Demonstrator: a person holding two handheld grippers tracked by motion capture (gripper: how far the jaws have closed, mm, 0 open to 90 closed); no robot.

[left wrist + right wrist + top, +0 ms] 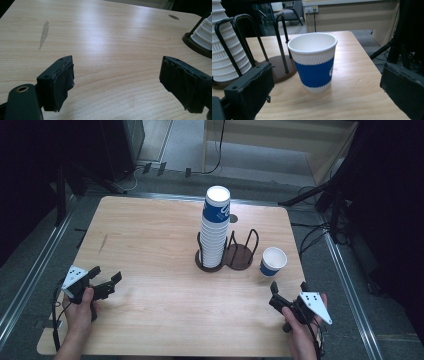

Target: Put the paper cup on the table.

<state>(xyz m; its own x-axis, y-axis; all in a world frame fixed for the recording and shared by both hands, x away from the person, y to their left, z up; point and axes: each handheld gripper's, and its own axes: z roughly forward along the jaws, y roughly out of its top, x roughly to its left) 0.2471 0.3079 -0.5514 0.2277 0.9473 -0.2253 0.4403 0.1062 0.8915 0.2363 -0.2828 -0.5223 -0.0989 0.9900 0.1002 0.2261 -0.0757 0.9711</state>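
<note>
Pale wood runs across the whole surface (150, 250), marked by one dark streak (44, 34) toward its left side. Near the middle stands a dark two-slot cup holder (239, 256); a tall stack of blue-and-white cups (215, 227) fills its left slot. A single blue-and-white paper cup (314, 62) stands upright just to the right of the holder, with nothing between it and the right claw (289, 291). That claw is held low at the near right edge, jaws wide apart and aimed at the cup. The left claw (105, 278) rests at the near left, also spread open, well apart from everything. The stack's top is cut off in the right gripper view.
</note>
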